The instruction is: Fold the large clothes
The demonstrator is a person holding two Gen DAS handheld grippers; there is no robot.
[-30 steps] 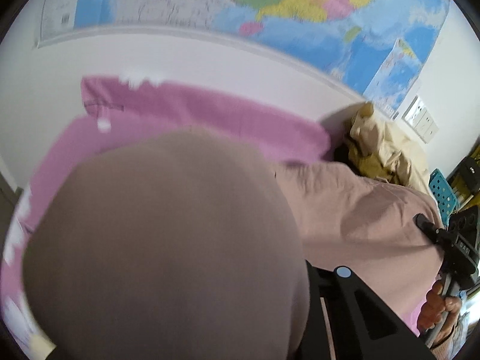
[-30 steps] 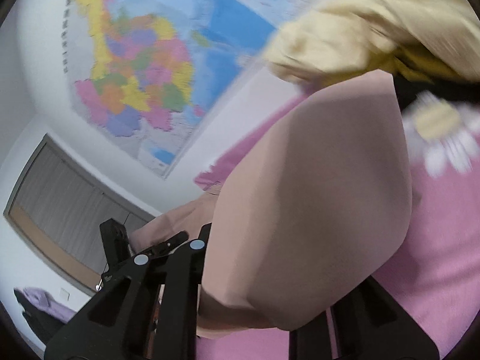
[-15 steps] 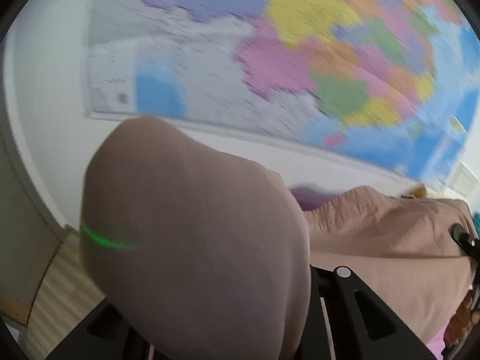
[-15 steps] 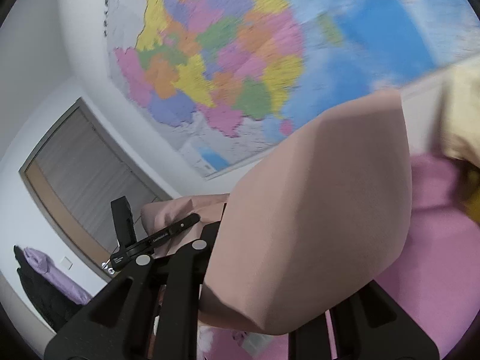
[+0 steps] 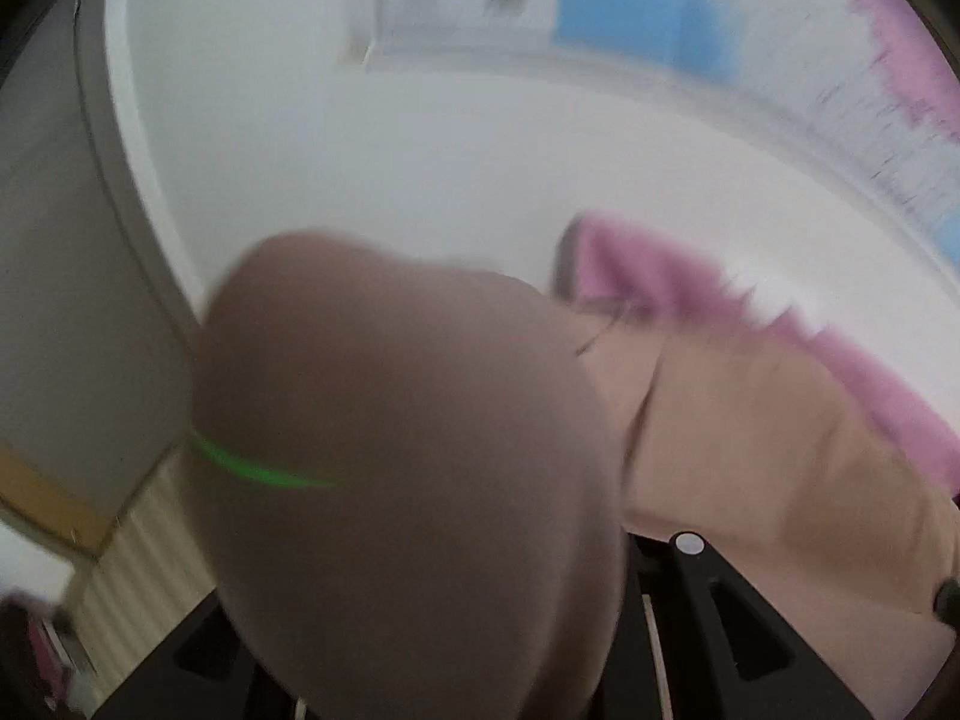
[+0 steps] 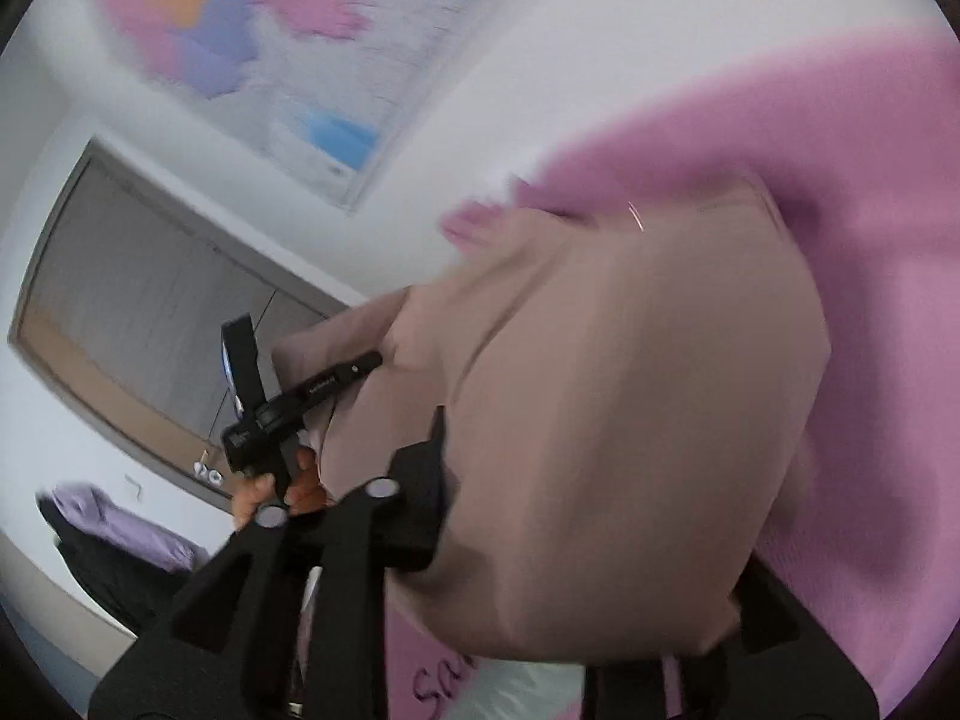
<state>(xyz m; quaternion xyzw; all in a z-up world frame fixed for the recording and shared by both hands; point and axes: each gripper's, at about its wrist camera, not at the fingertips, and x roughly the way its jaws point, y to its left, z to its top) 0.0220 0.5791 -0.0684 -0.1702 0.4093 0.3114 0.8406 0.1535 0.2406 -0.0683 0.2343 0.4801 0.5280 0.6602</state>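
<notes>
A beige garment [image 5: 390,450] bulges up in front of my left gripper [image 5: 456,552] and hides its fingertips. Those jaws are opening slightly with the cloth still bunched between them. The garment's far part [image 5: 750,450] lies on the pink bed sheet [image 5: 840,360]. In the right wrist view the same garment [image 6: 630,420] fills the gap of my right gripper [image 6: 588,516]. Its jaws are opening, cloth still lies between them, and the pads are hidden. A hand [image 6: 264,492] holds the left gripper [image 6: 288,402] at the garment's other corner.
The pink sheet [image 6: 840,180] spreads to the right, against a white wall with a map [image 6: 240,30]. A grey door [image 6: 150,312] stands at the left. Purple and dark clothes [image 6: 120,534] lie low on the left, near a striped wooden floor [image 5: 138,570].
Both views have swung sideways and down along the wall: the map has slid toward the frame edges, and the pink sheet is back in the left view. The garment still covers both pairs of fingers.
</notes>
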